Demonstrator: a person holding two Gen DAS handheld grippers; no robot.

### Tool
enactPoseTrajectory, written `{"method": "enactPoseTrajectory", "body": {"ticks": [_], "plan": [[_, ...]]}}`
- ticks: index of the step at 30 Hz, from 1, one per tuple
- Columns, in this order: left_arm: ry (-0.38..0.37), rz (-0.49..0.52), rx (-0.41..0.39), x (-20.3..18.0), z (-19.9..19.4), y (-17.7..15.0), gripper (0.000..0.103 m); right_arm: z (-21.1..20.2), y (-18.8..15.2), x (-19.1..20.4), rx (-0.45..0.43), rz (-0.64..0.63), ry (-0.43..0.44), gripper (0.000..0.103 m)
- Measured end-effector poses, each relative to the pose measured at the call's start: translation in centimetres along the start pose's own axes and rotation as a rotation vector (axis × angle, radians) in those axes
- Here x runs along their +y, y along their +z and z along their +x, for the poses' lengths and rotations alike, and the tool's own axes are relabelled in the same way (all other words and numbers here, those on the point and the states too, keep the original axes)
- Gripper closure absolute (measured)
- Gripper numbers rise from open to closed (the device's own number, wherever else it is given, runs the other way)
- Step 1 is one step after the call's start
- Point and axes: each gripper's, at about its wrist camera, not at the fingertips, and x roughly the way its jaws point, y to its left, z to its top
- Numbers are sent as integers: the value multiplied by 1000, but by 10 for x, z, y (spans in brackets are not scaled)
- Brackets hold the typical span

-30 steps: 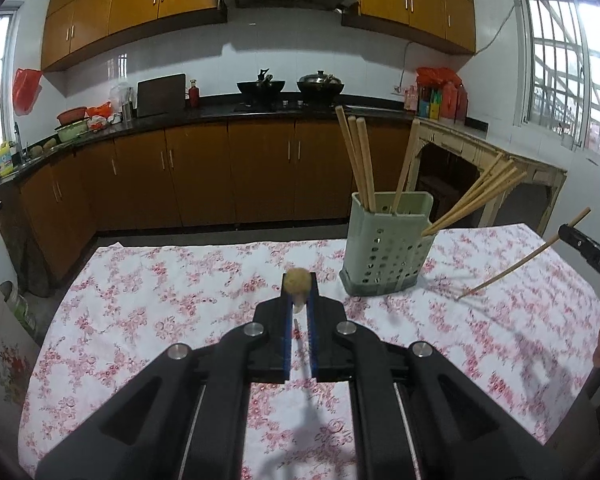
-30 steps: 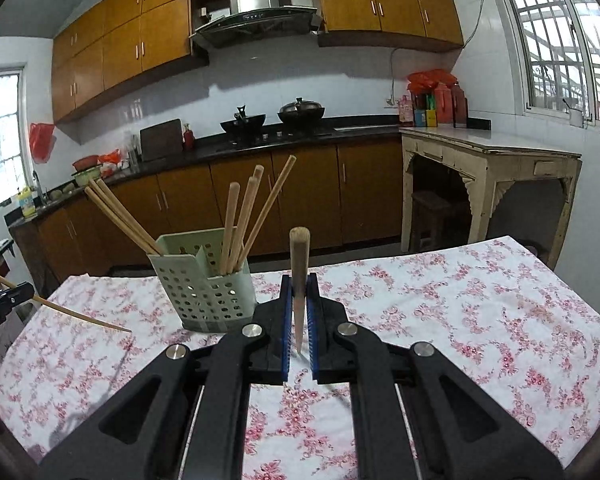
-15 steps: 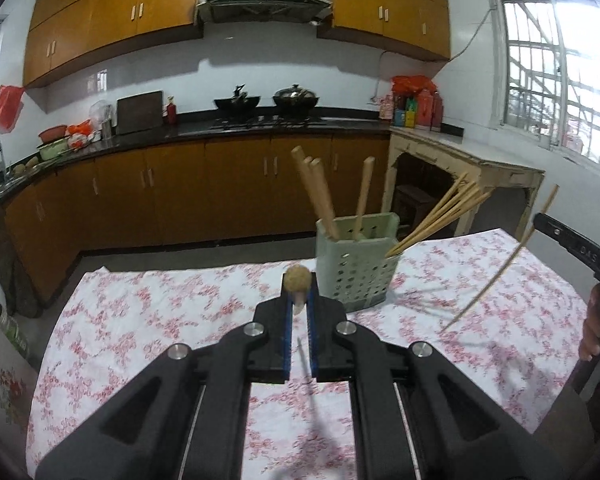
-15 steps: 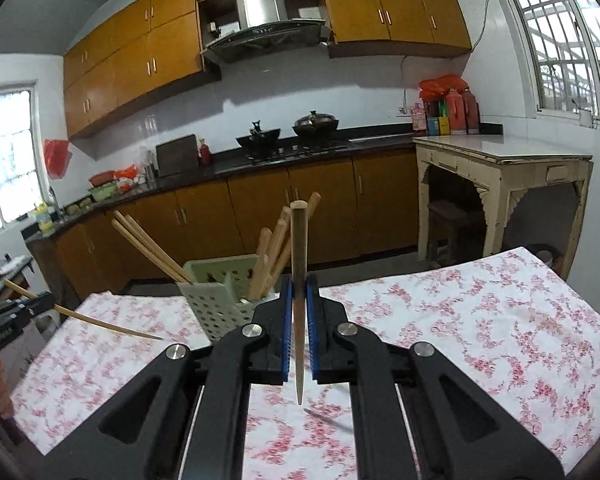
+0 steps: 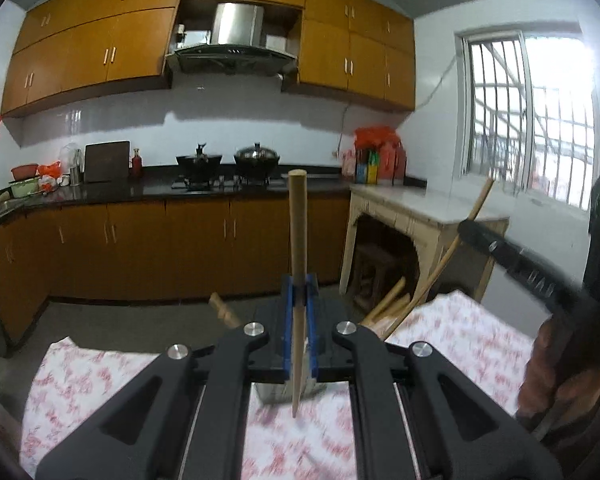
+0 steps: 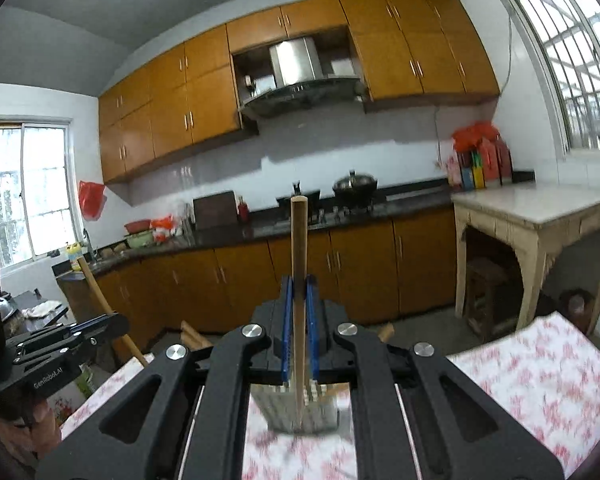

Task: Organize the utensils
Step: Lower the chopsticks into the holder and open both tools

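Observation:
My left gripper [image 5: 299, 292] is shut on a wooden chopstick [image 5: 298, 240] that stands upright between the blue pads, above the table. My right gripper [image 6: 299, 292] is shut on another upright chopstick [image 6: 299, 248]. The pale green utensil holder [image 6: 300, 408] sits just below and behind the right gripper's fingers, mostly hidden; in the left wrist view only its base [image 5: 276, 394] and several chopsticks [image 5: 388, 304] leaning out of it show. In the left wrist view the right gripper [image 5: 512, 256] and its chopstick [image 5: 460, 240] are at the right. In the right wrist view the left gripper [image 6: 64, 340] is at the left.
The table carries a white cloth with red flowers [image 6: 540, 380]. Behind it are brown kitchen cabinets [image 5: 140, 248], a dark counter with pots [image 5: 228, 160], and a pale side table [image 6: 536, 208] at the right under a window.
Both grippers rose and tilted up, closing in over the holder. The chopsticks now stand upright in the jaws, and the holder has dropped behind the fingers.

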Motion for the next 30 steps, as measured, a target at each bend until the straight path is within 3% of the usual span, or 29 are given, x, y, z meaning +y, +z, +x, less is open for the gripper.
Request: {"method": "enactPoseTrajectory", "body": {"ticks": [7,13,19,30], "plan": [[50,-63,-89,-3,36,28,96,38,-4,1,-13,-2,-28,95],[124,-89,-142,1,69,26,96,59,-16,0,-11,-6,-39,95],[147,-104,-93,8,94,11,96,82,-41,1,52,-5,-36,95],[136,-121,-29,22,105,-11,96,98,-56,1,114,1,-45,95]]}}
